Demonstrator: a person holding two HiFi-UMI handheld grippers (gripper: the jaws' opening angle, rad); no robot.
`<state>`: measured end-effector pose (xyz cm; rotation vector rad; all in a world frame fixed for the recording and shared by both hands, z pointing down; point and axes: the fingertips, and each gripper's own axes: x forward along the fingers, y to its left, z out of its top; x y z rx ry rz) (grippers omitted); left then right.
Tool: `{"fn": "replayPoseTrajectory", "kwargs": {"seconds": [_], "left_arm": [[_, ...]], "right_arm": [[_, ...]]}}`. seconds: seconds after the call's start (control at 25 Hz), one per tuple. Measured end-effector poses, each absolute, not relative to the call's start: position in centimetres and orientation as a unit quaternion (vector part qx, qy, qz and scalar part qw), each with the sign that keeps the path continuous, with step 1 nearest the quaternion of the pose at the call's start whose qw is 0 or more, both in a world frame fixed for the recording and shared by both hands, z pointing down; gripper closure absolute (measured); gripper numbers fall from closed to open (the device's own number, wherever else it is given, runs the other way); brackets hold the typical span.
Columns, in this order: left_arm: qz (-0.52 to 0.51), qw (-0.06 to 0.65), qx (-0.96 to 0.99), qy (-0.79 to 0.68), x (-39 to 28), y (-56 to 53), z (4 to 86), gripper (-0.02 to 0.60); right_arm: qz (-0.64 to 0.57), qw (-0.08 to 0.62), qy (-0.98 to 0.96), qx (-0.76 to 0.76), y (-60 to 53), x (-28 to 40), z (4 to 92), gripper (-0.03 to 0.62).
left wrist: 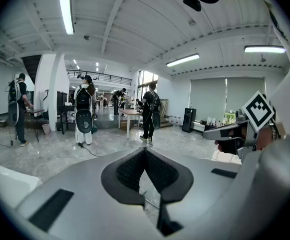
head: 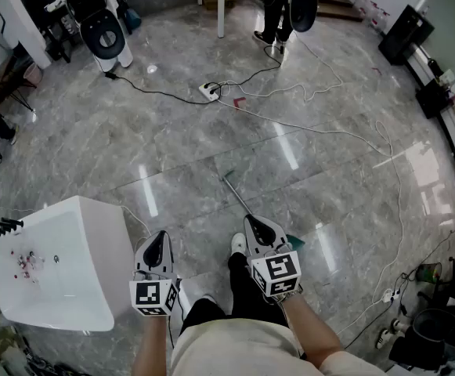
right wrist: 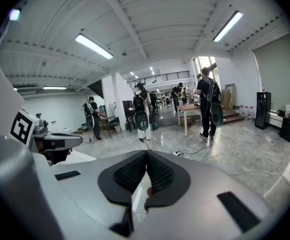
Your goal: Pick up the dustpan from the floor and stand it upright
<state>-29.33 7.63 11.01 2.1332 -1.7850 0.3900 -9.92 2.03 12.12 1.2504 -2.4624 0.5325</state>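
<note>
**Both grippers raised over the floor, before the reach.** The right gripper (head: 251, 221) has its jaws closed pad to pad, with nothing between them. The left gripper (head: 161, 236) is likewise closed and empty. Both are held at waist level, side by side and angled slightly downward.

**Position of the dustpan.** The dustpan (head: 239, 195) lies flat on the floor, well below both grippers. Its thin handle runs forward and to the left from just past the right gripper's tip. A green corner of the pan (head: 295, 241) shows just right of that gripper, which hides the rest in the head view. From the left gripper, the dustpan lies ahead and to the right. A shoe (head: 237, 245) stands close beside the handle's near end.

**Hazards, as judged.**
- The jaws must part before they descend; closed pads would only push the handle along the glossy floor.
- The handle is thin and lies low, so a shallow pinch may slip off it.
- A hold far out on the handle would let the pan swing or twist as it rises, and it could tip over when set down.
- With the pan hidden, the approach may misjudge where it ends.
- The cabinet (head: 94, 233), just left of the left gripper, limits movement on that side.
</note>
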Motion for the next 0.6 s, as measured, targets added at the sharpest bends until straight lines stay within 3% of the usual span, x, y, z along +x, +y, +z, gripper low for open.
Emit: {"fn": "replayPoseTrajectory", "kwargs": {"seconds": [0.32,0.6], "left_arm": [[0.142,0.125,0.762,-0.620,-29.5,-10.8,16.6,0.574],[0.160,0.168,0.780,-0.581,-30.0,-18.5,31.4,0.574]], "right_arm": [[0.165,0.196,-0.871,0.419,-15.9,-11.8,18.4,0.577],[0.192,0.244,-0.876,0.369,-20.8,-15.9,31.6,0.576]]}}
